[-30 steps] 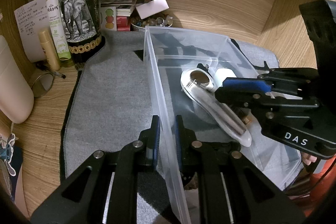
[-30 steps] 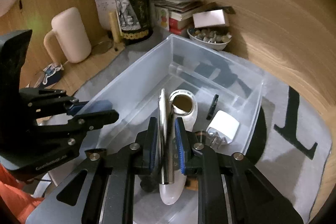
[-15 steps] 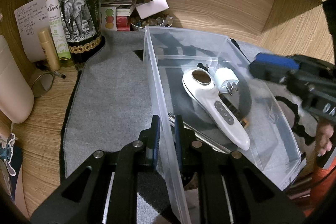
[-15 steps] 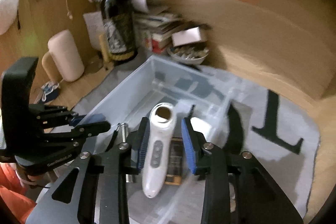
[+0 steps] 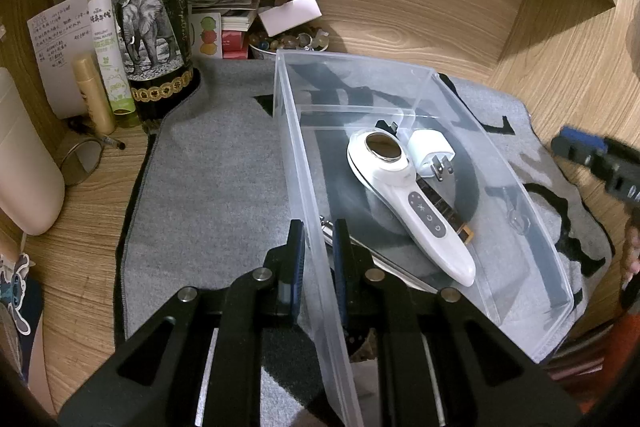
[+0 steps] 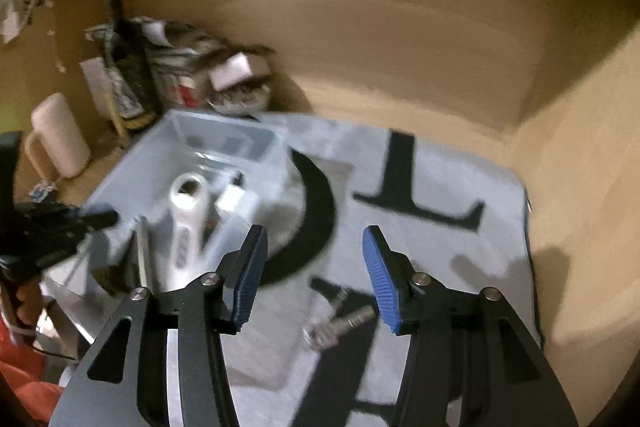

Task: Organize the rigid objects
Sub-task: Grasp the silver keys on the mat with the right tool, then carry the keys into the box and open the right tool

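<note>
while my left gripper (image 5: 318, 247) pinches the near wall of the clear plastic bin (image 5: 496, 163), steadying it, my right gripper (image 6: 316, 267) is over the grey felt mat (image 6: 460, 247) beside the bin, its ribbed blue pads opening with nothing between them. i judge one drop-off finished and the next pickup beginning. a small metal piece (image 6: 340, 321), shiny and roughly cylindrical, too blurred to name, lies on the mat just below the open pads; it looks like the next thing to collect, which calls for lowering over it and closing squarely so it doesn't roll away. inside the bin lie a smooth white handheld device (image 5: 408, 199) with a round metal head, a boxy white plug adapter (image 5: 432, 155) and a dark flat item under them. the mat is fuzzy with bold black letters.
</note>
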The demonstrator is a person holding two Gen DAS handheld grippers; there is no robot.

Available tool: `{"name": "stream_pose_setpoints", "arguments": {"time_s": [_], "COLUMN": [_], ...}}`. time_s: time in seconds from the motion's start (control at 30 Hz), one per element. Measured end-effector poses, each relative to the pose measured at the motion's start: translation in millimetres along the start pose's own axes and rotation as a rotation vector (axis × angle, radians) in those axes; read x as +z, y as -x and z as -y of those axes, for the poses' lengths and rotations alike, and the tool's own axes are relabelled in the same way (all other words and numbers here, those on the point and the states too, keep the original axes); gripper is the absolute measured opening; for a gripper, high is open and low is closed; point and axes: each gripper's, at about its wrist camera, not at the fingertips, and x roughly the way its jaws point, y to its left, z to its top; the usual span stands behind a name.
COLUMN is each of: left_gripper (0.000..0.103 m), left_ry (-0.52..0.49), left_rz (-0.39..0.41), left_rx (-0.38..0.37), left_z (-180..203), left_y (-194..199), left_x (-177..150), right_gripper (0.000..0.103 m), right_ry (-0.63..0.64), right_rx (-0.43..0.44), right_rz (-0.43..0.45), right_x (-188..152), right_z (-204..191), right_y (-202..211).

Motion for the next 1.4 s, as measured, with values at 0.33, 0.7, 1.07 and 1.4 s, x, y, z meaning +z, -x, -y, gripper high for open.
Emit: {"name": "stream_pose_setpoints", "arguments": {"time_s": [0.33, 0.7, 1.07, 1.4], "left_gripper": [0.013, 0.013, 0.013, 0.013], "left_ry": [-0.006, -0.002, 0.000, 0.000], "left_rz": [-0.002, -0.002, -0.002, -0.002], "left_rx": [0.002, 0.003, 0.004, 0.003], "left_z": [-1, -1, -2, -2], "left_y": [1, 2, 2, 2], "left_x": [-1, -1, -1, -1], "right_gripper": [0.056, 0.062, 0.062, 0.059], "right_ry": [-0.057, -0.013, -0.003, -0.021], "right_rx": [0.002, -0.003, -0.005, -0.029], "right_rz": [-0.167, -0.223, -0.202, -0.132], "right_x": [-52, -60, -53, -40], "right_z": [10, 28, 34, 26], "right_y": [-38, -64, -76, -60]}}
